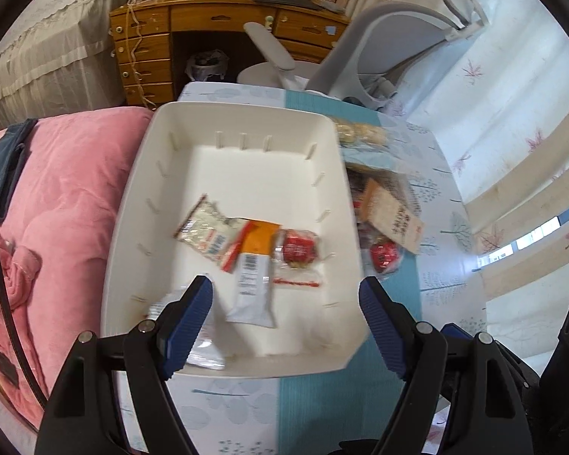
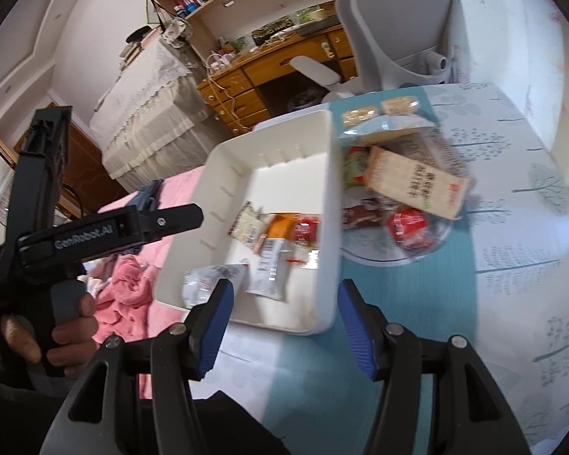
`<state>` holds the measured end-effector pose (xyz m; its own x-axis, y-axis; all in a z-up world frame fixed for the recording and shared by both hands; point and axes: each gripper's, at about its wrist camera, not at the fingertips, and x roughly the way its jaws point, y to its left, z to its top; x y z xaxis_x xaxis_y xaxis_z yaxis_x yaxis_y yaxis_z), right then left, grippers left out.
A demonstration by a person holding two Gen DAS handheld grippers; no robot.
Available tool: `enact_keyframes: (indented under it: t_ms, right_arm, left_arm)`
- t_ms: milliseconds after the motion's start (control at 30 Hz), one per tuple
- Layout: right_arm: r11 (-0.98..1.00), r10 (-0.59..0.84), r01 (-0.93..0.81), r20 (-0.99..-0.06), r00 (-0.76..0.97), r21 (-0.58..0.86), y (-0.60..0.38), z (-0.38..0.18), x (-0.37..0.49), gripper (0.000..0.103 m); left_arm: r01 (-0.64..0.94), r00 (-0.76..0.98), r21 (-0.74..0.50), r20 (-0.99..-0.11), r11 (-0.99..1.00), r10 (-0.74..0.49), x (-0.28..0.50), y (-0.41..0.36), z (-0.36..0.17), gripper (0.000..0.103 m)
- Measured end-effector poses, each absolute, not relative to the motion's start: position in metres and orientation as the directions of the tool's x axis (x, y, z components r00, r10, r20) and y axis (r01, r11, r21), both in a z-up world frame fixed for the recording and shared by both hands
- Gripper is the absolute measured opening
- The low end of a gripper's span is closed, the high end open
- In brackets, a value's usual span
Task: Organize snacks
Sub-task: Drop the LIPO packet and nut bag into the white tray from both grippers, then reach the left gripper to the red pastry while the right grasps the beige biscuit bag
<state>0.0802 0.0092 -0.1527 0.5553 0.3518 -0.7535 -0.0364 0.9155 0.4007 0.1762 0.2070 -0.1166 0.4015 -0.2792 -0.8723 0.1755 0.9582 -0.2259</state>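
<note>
A white bin (image 1: 170, 129) (image 2: 328, 189) stands on the table. In it lie a pale cracker packet (image 1: 205, 229), an orange and white bar wrapper (image 1: 252, 276) (image 2: 271, 261), a red wrapped sweet (image 1: 297, 248) (image 2: 305, 229) and a clear wrapper (image 1: 193, 341) (image 2: 208, 280). To the bin's right, a pile of snacks lies on a clear plate (image 2: 394, 258): a tan packet (image 1: 392, 214) (image 2: 417, 184), a red sweet (image 1: 385, 256) (image 2: 407, 223), cracker packs (image 1: 360, 132) (image 2: 379, 112). My left gripper (image 1: 284, 311) is open and empty above the bin's near end. My right gripper (image 2: 282, 318) is open and empty over the bin's near right corner.
A pink blanket (image 1: 68, 197) lies left of the bin. A grey chair (image 1: 360, 49) (image 2: 402, 22) stands behind the table, with a wooden desk (image 1: 208, 26) beyond. The tablecloth (image 2: 512, 227) has a teal stripe. The left gripper's body and the hand holding it (image 2: 68, 254) show at the left in the right wrist view.
</note>
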Motion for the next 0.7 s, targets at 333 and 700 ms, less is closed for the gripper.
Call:
enact_keyframes:
  t_ms: [333, 700]
  right_arm:
    - [0.971, 0.222, -0.060, -0.786, 0.577, 0.231, -0.039, -0.147, 0.084, 0.057]
    - [0.977, 0.122, -0.214, -0.777, 0.617, -0.017, -0.070, -0.160, 0.099, 0.058]
  left_arm:
    - [0.206, 0.403, -0.226, -0.867, 0.952, -0.293, 0.171, 0.142, -0.111, 0.078]
    - [0.144, 0.315, -0.178, -0.924, 0.973, -0.216, 0.174, 0.079, -0.133, 0.081]
